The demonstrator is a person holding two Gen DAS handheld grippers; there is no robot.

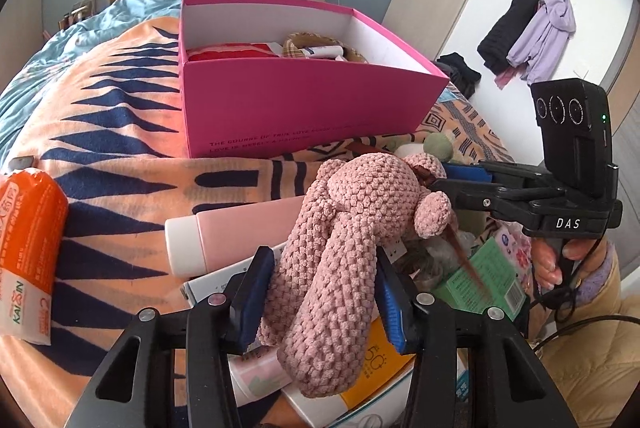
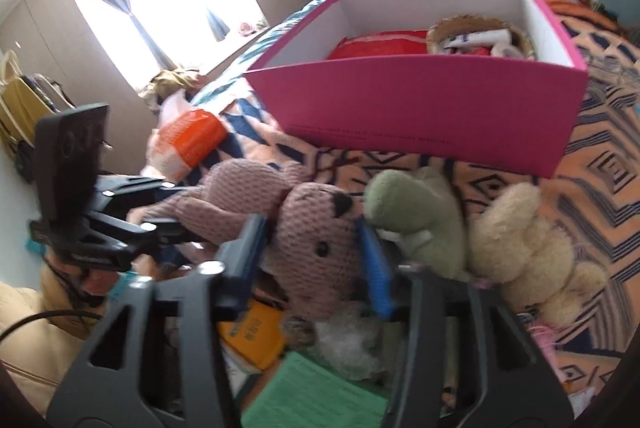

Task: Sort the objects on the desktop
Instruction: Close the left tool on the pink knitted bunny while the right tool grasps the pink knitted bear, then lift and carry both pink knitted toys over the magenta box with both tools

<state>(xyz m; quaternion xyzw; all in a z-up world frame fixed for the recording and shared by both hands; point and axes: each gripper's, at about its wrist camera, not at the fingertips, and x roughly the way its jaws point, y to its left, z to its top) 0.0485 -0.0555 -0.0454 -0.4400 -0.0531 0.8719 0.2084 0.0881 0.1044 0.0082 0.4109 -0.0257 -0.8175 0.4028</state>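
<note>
We pinch pink knitted toy: left gripper legs, right gripper head | right gripper reads "DAS" | orange pack "KAIXIN"

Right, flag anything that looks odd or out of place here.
Both grippers clamp one pink knitted toy: left gripper on its legs, right gripper on its head. It lies across a jumbled heap of boxes, not in the pink box.

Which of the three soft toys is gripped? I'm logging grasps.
The pink knitted toy: both grippers clamp it, right gripper at its head. The green toy and cream toy lie free beside it.
</note>
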